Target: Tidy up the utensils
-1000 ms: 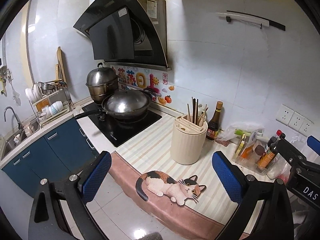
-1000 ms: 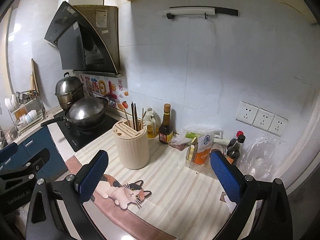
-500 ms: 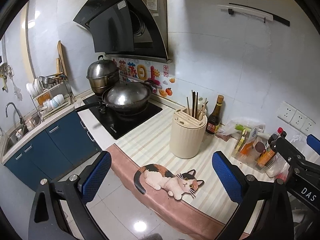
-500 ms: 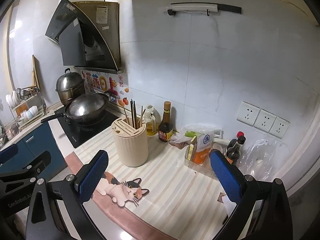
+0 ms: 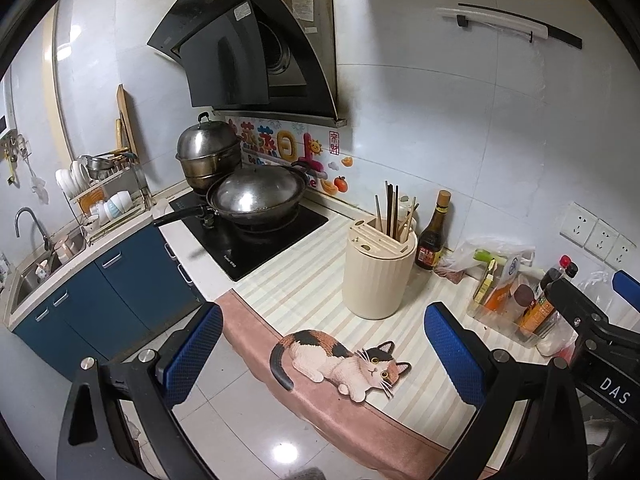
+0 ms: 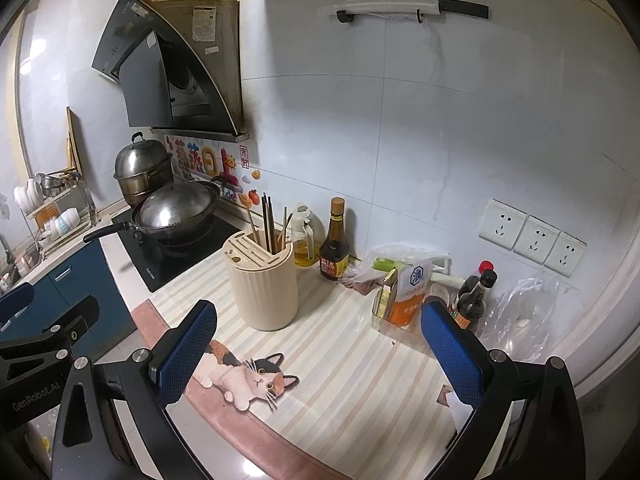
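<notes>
A cream ribbed utensil holder (image 5: 379,280) stands on the striped counter, with several chopsticks (image 5: 391,210) upright in its rear slot. It also shows in the right wrist view (image 6: 267,288) with the chopsticks (image 6: 270,220). My left gripper (image 5: 324,354) is open and empty, held back from the counter's front edge. My right gripper (image 6: 320,354) is open and empty, above the counter's front edge, to the right of the left one. Each gripper shows at the edge of the other's view.
A wok (image 5: 256,196) and a steamer pot (image 5: 208,152) sit on the black hob at left. A dark sauce bottle (image 6: 335,246), an oil jug (image 6: 305,242), a clear tray of packets (image 6: 404,300) and plastic bags line the wall. A cat mat (image 5: 340,360) lies at the counter's front. A dish rack (image 5: 100,196) and sink are far left.
Both grippers have drawn back and risen slightly, so the counter and holder sit lower and farther in view. Both stay open and empty.
</notes>
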`<state>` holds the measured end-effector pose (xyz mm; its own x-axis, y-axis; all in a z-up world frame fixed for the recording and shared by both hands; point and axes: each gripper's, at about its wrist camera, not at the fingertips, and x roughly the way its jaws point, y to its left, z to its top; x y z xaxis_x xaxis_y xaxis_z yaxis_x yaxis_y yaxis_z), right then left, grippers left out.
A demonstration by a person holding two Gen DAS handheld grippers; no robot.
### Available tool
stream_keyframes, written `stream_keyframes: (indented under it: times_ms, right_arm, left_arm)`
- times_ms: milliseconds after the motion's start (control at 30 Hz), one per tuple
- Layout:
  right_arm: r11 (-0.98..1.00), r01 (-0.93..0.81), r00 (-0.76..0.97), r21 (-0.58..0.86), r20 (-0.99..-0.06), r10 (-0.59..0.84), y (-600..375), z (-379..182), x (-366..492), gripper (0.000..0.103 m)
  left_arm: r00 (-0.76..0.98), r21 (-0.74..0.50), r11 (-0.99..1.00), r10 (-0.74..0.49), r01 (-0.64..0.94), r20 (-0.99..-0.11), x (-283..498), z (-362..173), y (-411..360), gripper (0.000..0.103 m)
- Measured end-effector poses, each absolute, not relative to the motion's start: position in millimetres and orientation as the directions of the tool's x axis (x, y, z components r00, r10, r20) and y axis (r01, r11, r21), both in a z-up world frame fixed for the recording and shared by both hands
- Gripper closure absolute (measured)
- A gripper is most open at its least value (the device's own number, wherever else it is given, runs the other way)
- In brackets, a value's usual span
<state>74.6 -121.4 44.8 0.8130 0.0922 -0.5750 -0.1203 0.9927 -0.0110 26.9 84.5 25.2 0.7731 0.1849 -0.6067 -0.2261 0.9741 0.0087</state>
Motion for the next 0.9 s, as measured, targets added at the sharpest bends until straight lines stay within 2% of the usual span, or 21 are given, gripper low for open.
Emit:
stream_keyframes:
  times_ms: [900]
  right_arm:
    - [0.991,-0.136,0.807,-0.011,-0.581,0.105,-120.6,40.5,77.0,0.0]
  left_arm:
    - [0.774,0.013,0.974,0.189,-0.227,-0.605,28.2,27.4,83.9,0.0]
